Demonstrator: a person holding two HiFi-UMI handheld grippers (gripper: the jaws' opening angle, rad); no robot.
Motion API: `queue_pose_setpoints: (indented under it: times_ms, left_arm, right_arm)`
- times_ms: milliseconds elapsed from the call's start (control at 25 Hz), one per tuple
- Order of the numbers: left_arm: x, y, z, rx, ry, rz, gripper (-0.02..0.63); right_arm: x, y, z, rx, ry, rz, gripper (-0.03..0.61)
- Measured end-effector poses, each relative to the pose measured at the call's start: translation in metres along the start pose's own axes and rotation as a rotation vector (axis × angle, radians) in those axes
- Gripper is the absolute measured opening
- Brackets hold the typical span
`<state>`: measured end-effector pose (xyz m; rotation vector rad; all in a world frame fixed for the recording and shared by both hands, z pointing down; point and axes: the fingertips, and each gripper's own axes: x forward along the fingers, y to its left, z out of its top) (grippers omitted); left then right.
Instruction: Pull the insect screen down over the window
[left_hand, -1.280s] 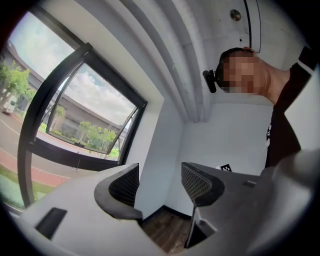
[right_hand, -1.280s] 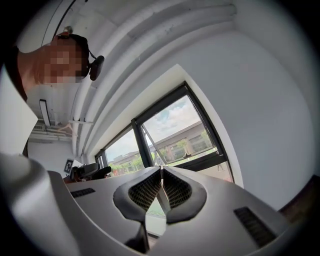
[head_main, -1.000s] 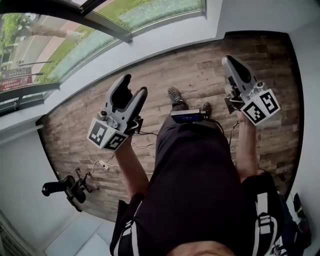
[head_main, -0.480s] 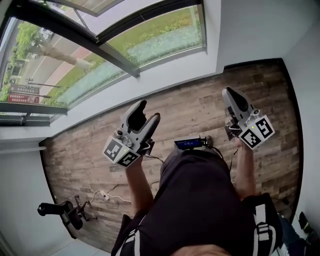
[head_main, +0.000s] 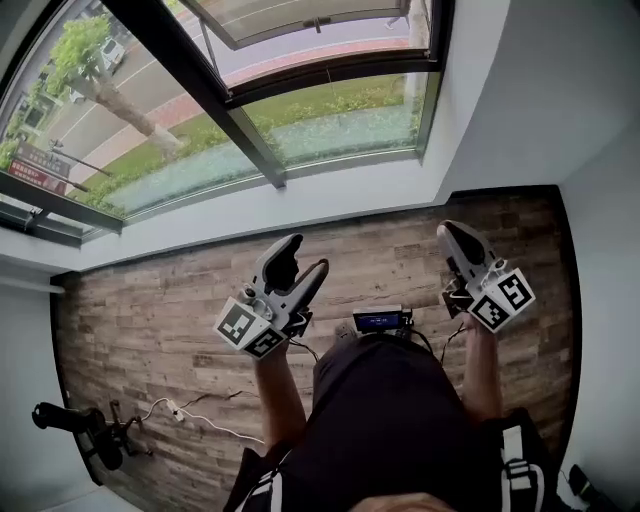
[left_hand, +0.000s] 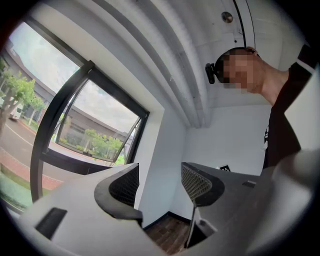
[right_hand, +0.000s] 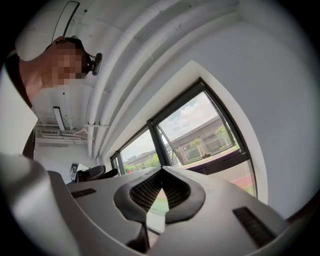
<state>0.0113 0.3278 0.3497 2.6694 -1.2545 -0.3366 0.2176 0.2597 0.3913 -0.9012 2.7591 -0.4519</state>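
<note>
The window (head_main: 330, 130) with dark frames fills the top of the head view, and its upper sash (head_main: 300, 15) is tilted open. No screen shows over the glass. My left gripper (head_main: 303, 257) is held up over the wooden floor, below the sill, open with nothing between its jaws. My right gripper (head_main: 447, 232) is raised at the right near the white wall, jaws closed tip to tip on nothing. In the left gripper view the left gripper (left_hand: 160, 182) points toward the room corner beside the window (left_hand: 75, 130). The right gripper (right_hand: 161, 176) faces the window (right_hand: 200, 135).
White sill and wall (head_main: 300, 200) run below the glass. An office chair (head_main: 80, 430) and a cable with a power strip (head_main: 175, 410) lie on the wooden floor at the lower left. A small device (head_main: 378, 320) hangs at the person's chest. White walls close the right side.
The head view has tipped upward, so more of the window shows. Both grippers sit lower in the picture and nearer the sill wall. Neither gripper's jaws have changed.
</note>
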Motion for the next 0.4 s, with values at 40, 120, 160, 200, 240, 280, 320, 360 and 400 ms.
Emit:
queue_pose_setpoints:
  times_ms: [40, 120, 160, 200, 240, 280, 320, 360, 400]
  left_arm:
    - [-0.002, 0.003, 0.002, -0.001, -0.009, 0.003, 0.282]
    - [-0.006, 0.007, 0.006, -0.005, -0.026, 0.008, 0.282]
    - [-0.007, 0.009, 0.006, -0.010, -0.030, 0.008, 0.282]
    - [-0.008, 0.011, 0.004, -0.016, -0.032, 0.008, 0.282]
    - [-0.008, 0.012, 0.003, -0.020, -0.032, 0.006, 0.282]
    - [-0.008, 0.013, 0.001, -0.025, -0.031, 0.005, 0.282]
    - [-0.009, 0.014, 0.000, -0.028, -0.031, 0.003, 0.282]
    - [-0.009, 0.015, -0.001, -0.032, -0.031, 0.003, 0.282]
    - [-0.009, 0.016, -0.003, -0.036, -0.031, 0.002, 0.282]
  right_arm:
    - [0.003, 0.003, 0.002, -0.007, 0.002, 0.005, 0.008]
    - [0.008, 0.008, 0.004, -0.020, 0.008, 0.011, 0.009]
    - [0.009, 0.009, 0.004, -0.024, 0.011, 0.010, 0.009]
    - [0.009, 0.010, 0.003, -0.027, 0.014, 0.007, 0.009]
    - [0.008, 0.009, 0.002, -0.028, 0.018, 0.003, 0.009]
    - [0.008, 0.009, 0.000, -0.029, 0.020, -0.001, 0.009]
    - [0.008, 0.008, -0.001, -0.028, 0.023, -0.005, 0.009]
    - [0.008, 0.007, -0.002, -0.027, 0.025, -0.009, 0.009]
    - [0.008, 0.006, -0.003, -0.026, 0.028, -0.013, 0.009]
